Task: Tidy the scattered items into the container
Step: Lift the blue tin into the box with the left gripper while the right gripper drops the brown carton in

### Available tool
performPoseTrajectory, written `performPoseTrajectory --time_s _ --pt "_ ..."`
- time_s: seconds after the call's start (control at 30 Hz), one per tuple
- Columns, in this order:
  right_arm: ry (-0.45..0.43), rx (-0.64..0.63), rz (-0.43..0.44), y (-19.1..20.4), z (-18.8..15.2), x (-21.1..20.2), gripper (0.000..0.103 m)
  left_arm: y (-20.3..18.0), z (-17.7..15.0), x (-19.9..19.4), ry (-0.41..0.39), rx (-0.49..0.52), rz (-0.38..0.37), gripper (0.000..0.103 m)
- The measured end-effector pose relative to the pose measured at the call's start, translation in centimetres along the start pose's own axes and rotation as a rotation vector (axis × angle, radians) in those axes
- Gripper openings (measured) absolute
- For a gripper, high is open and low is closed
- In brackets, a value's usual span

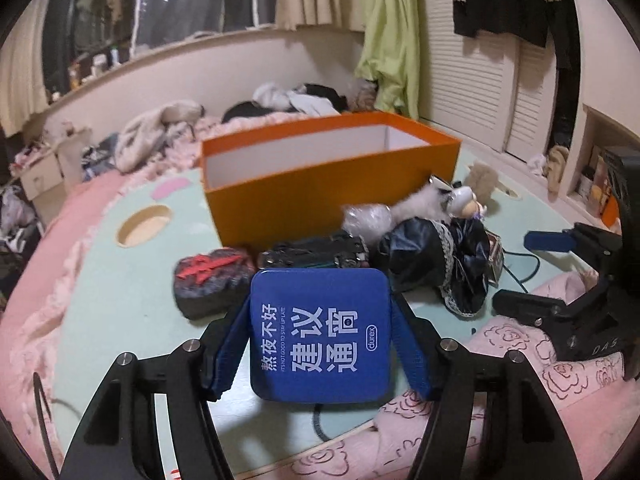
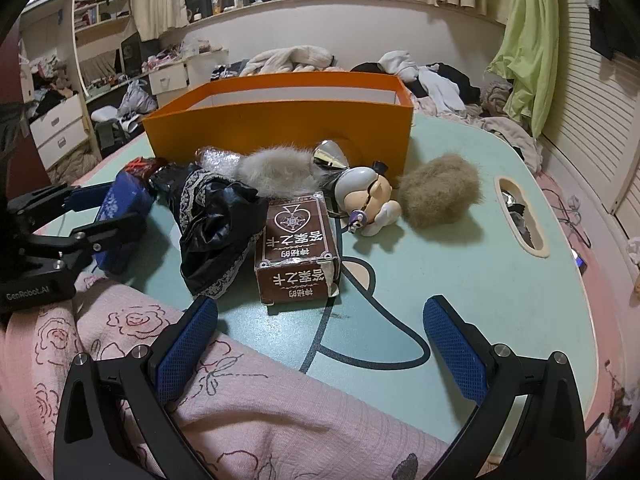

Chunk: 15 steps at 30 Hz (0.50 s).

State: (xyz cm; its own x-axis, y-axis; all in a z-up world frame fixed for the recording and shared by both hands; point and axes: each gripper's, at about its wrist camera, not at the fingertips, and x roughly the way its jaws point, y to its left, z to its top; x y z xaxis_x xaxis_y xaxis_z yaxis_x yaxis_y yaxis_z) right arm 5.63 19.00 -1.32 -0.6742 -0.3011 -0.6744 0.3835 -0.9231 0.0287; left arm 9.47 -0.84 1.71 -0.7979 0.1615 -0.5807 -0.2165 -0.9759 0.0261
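The left gripper [image 1: 320,344] has its jaws clamped on the blue tin [image 1: 320,332], low over the desk [image 1: 120,288] before the orange box [image 1: 332,192]. It looks rigid, slick, light; side grip suits. Right gripper [image 2: 322,344] gapes empty.

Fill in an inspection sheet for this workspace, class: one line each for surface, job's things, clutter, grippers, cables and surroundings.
Surface: mint-green table top with cut-out holes; pink rose-print blanket laps over its near edge.
Job's things: orange box open, no contents visible; blue tin, brown card box, doll figure, tan fur ball, black lace cloth lie outside it.
Clutter: clothes heaped behind the box.
Grippers: left gripper fingers pressed on the blue tin's sides; right gripper open, nothing between.
Cables: dark cable runs across the table.
Surroundings: green garment, louvred doors, curtained window.
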Motion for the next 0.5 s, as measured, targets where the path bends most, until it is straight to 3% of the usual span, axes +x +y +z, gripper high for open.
performPoseTrajectory --time_s 0.2,0.37,0.5 --pt "-0.054 0.069 0.011 -1.1 0.2 -1.1 0.095 0.0 0.2 -0.2 -0.011 0.006 0.006 0.066" --pt "-0.046 0.095 0.004 -1.6 1.0 -0.6 0.084 0.2 0.2 -0.2 -0.02 -0.003 0.003 0.066" --pt "-0.043 0.121 -0.001 -2.3 1.6 -0.3 0.081 0.4 0.1 -0.3 -0.026 -0.015 0.003 0.066"
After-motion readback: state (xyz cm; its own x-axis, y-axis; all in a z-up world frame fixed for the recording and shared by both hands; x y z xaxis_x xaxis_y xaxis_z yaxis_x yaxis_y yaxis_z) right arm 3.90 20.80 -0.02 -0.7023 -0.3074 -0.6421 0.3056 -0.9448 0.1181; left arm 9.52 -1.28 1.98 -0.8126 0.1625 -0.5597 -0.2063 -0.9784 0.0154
